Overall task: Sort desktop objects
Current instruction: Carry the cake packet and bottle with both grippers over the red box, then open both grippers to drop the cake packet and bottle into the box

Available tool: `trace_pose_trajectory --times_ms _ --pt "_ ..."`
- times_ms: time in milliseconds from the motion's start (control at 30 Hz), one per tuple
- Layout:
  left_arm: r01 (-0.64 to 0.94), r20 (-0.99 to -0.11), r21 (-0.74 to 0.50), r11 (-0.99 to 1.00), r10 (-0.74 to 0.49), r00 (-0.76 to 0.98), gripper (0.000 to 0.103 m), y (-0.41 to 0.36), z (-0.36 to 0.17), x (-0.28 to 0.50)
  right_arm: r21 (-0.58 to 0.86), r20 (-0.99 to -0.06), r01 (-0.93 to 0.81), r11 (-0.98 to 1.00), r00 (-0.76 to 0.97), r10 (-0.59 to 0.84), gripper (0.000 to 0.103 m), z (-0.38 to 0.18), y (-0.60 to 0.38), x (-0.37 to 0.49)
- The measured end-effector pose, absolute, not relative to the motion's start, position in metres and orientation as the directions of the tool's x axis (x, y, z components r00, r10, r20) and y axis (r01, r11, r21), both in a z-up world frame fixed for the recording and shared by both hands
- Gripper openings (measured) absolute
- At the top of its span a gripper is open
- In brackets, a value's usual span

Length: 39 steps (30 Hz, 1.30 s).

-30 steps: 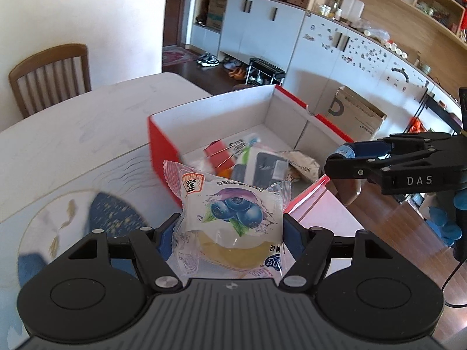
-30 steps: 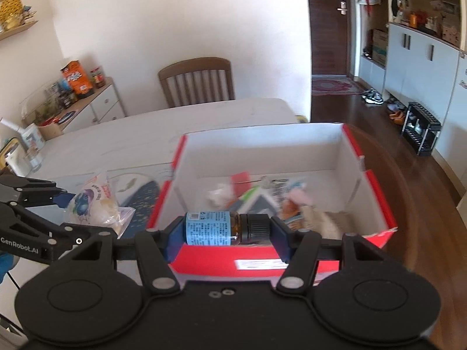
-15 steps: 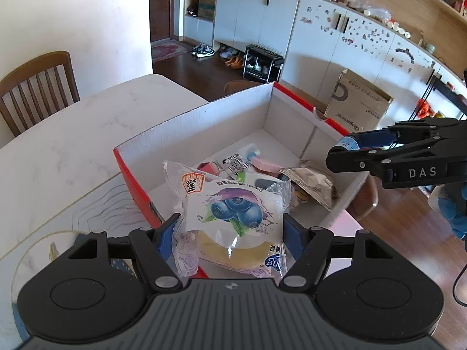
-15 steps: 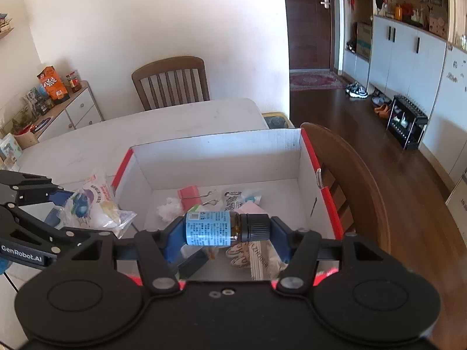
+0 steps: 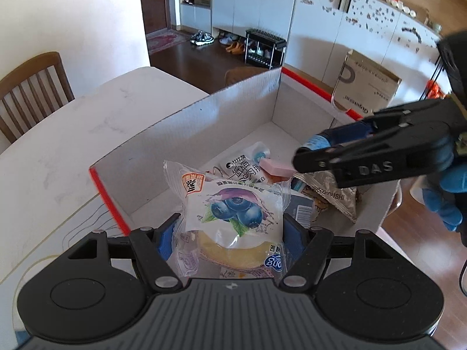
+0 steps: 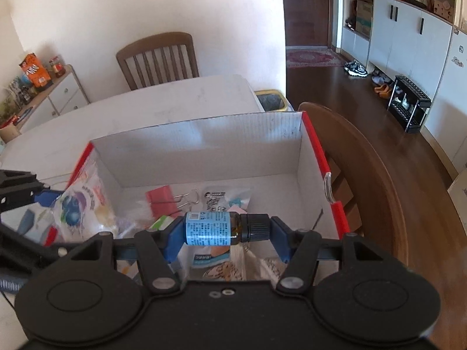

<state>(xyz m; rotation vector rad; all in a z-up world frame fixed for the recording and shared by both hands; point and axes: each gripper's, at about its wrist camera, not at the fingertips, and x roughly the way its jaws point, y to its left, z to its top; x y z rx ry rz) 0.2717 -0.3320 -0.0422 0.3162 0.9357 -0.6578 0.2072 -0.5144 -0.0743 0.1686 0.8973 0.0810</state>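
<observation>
My left gripper [image 5: 227, 233] is shut on a clear blueberry cake packet [image 5: 233, 213], held over the near left part of the red-edged cardboard box [image 5: 242, 105]. My right gripper [image 6: 223, 229] is shut on a small brown bottle [image 6: 224, 228] with a blue label and black cap, lying crosswise between the blue pads, above the box's [image 6: 198, 134] near side. In the left wrist view the right gripper [image 5: 315, 151] reaches in from the right, a blue-gloved hand [image 5: 446, 198] behind it. In the right wrist view the packet [image 6: 78, 210] and the left gripper's fingers [image 6: 32, 195] show at the left wall.
The box holds a red binder clip [image 6: 159, 201], a pink eraser [image 5: 275, 166], a white sachet [image 5: 245, 169] and a foil snack bag [image 5: 332, 195]. It stands on a white table [image 5: 87, 128]. Wooden chairs [image 6: 157, 58] stand at the far side and beside the box [image 6: 367, 157].
Both grippers have moved forward and down over the box, their loads still held. The box interior now fills more of each view, and the right gripper looms closer in the left wrist view.
</observation>
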Motion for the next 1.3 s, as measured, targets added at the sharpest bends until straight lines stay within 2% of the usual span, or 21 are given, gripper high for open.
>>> trace_pose_trajectory --times_ms 533,967,1233,1300 --pt "0.679 -0.871 0.022 0.734 -0.320 0.374 0.072 -0.356 -0.068 0.282 0.141 -0.848 -0.021 0.990 0.514 0.132 0.061 -0.107 -0.504 0.250" --pt "0.691 -0.910 -0.035 0.722 -0.309 0.276 0.073 -0.360 -0.078 0.293 0.126 -0.899 0.006 0.992 0.424 0.112 0.062 -0.116 -0.502 0.264" --pt "0.682 -0.895 -0.063 0.729 -0.344 0.285 0.076 -0.353 -0.071 0.288 0.142 -0.891 0.022 0.990 0.438 0.118 0.065 -0.111 -0.506 0.263" --pt "0.671 -0.890 -0.074 0.738 -0.353 0.290 0.080 -0.349 -0.069 0.287 0.148 -0.884 0.020 0.989 0.450 0.123 0.070 -0.106 -0.507 0.259"
